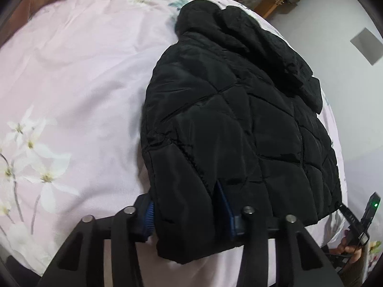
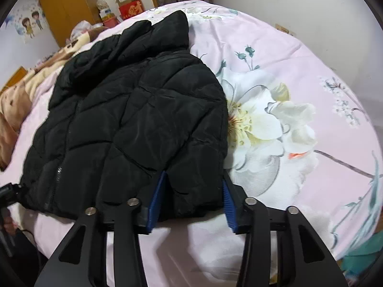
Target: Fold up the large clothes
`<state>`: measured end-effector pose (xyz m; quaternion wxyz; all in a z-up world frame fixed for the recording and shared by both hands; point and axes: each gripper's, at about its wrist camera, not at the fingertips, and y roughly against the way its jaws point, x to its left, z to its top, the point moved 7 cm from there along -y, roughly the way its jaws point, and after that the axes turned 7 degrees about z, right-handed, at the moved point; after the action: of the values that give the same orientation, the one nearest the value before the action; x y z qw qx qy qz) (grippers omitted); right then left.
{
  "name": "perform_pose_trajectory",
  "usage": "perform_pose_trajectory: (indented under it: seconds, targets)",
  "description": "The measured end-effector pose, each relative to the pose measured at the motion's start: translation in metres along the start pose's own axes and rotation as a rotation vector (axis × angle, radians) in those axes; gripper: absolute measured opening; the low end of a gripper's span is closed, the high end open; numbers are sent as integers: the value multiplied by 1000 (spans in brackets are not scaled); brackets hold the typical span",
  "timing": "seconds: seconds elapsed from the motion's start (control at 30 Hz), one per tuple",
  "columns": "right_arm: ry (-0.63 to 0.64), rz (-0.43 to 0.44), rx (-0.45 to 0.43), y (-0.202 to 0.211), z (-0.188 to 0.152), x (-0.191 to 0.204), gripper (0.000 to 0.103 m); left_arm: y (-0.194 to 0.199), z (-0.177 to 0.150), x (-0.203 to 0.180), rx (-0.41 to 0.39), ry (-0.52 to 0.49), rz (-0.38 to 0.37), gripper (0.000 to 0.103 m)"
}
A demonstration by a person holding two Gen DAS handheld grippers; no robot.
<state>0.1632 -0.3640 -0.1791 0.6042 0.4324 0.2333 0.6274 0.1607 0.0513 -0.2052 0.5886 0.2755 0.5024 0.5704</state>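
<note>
A black quilted puffer jacket (image 1: 239,110) with a hood lies front-up on a pink floral bed cover, hood at the far end. In the left wrist view my left gripper (image 1: 185,198) has its blue pads pressed into the hem's left corner, with padded fabric bunched between them. In the right wrist view the same jacket (image 2: 134,110) shows its zip running down the left half. My right gripper (image 2: 194,179) is shut on the hem's right corner: one pad digs into the quilting, the other sits at the jacket's side edge.
The pink bed cover (image 1: 79,76) stretches wide to the left of the jacket and to its right (image 2: 287,71). A brown blanket (image 2: 16,100) lies at the far left. A wooden wardrobe (image 2: 64,4) and boxes stand behind the bed. A hand (image 1: 352,251) holds the other gripper at the lower right.
</note>
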Motion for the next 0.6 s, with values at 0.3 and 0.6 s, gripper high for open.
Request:
perform_pose_trajectory:
  seconds: [0.3, 0.6]
  targets:
    - [72, 31, -66, 30, 4, 20, 17, 39, 5, -21, -77, -56, -10, 21]
    - [118, 71, -113, 80, 0, 36, 16, 78, -12, -20, -88, -81, -56, 21]
